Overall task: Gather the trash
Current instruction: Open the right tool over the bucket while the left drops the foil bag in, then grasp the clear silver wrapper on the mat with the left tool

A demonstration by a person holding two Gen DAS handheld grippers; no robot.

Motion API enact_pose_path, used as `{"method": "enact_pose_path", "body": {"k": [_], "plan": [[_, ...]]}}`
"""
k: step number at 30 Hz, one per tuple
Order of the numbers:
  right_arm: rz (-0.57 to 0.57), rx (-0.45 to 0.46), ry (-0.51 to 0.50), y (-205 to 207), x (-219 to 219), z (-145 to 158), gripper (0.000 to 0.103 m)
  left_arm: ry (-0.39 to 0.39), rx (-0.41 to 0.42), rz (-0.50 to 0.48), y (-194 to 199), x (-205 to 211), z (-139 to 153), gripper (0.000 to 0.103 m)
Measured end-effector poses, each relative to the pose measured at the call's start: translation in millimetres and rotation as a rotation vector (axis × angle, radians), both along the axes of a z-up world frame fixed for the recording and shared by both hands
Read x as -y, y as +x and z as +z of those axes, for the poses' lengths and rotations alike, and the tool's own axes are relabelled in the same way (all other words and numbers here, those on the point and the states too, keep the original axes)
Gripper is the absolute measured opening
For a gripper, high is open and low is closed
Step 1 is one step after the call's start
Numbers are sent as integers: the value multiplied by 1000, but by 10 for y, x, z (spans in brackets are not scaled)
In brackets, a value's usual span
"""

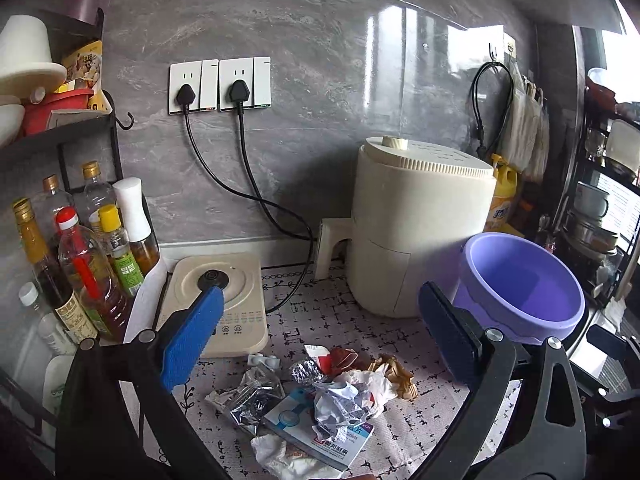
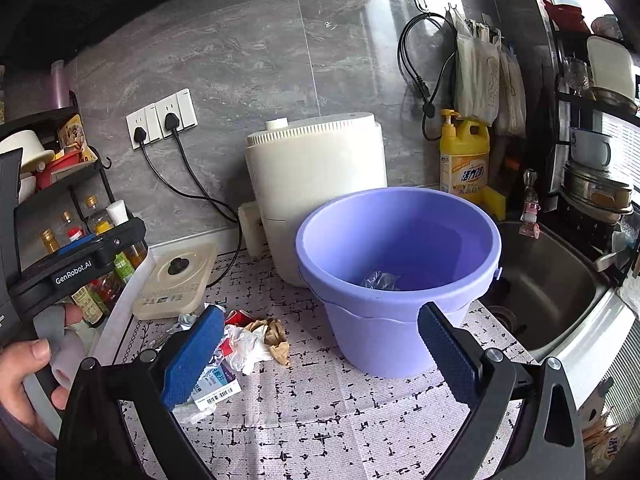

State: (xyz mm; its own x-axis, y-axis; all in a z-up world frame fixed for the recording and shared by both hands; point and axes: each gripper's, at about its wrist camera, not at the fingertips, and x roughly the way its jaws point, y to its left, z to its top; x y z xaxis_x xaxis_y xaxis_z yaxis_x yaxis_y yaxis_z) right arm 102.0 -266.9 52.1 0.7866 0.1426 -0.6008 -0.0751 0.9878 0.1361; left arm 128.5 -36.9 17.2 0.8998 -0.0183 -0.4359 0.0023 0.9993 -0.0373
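Note:
A pile of trash lies on the patterned counter mat: a crumpled white paper (image 1: 352, 398), foil wrappers (image 1: 256, 400), a blue-and-white pill box (image 1: 316, 432) and brown paper (image 1: 396, 372). The pile also shows in the right wrist view, with its white paper (image 2: 246, 346) at lower left. A purple bucket (image 1: 524, 284) stands to the right of the pile and holds one crumpled clear wrapper (image 2: 380, 280). My left gripper (image 1: 320, 332) is open and empty above the pile. My right gripper (image 2: 320, 344) is open and empty in front of the bucket (image 2: 400, 264).
A cream air fryer (image 1: 416, 220) stands behind the bucket. An induction cooker (image 1: 220, 296) and several oil bottles (image 1: 84, 272) are at the left. A steel sink (image 2: 548, 288) lies right of the bucket, with a yellow detergent bottle (image 2: 464, 156) behind it.

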Motion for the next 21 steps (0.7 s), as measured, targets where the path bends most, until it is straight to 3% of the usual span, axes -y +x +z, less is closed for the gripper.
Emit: {"method": "enact_pose_path", "body": {"k": [10, 15, 21], "plan": [[101, -45, 9, 37, -325, -193, 95, 22, -36, 106, -157, -366, -155, 97], [141, -70, 10, 79, -464, -305, 95, 74, -69, 184, -180, -488, -290, 97], [185, -102, 2, 154, -635, -443, 95, 26, -114, 228, -183, -676, -500, 97]]}}
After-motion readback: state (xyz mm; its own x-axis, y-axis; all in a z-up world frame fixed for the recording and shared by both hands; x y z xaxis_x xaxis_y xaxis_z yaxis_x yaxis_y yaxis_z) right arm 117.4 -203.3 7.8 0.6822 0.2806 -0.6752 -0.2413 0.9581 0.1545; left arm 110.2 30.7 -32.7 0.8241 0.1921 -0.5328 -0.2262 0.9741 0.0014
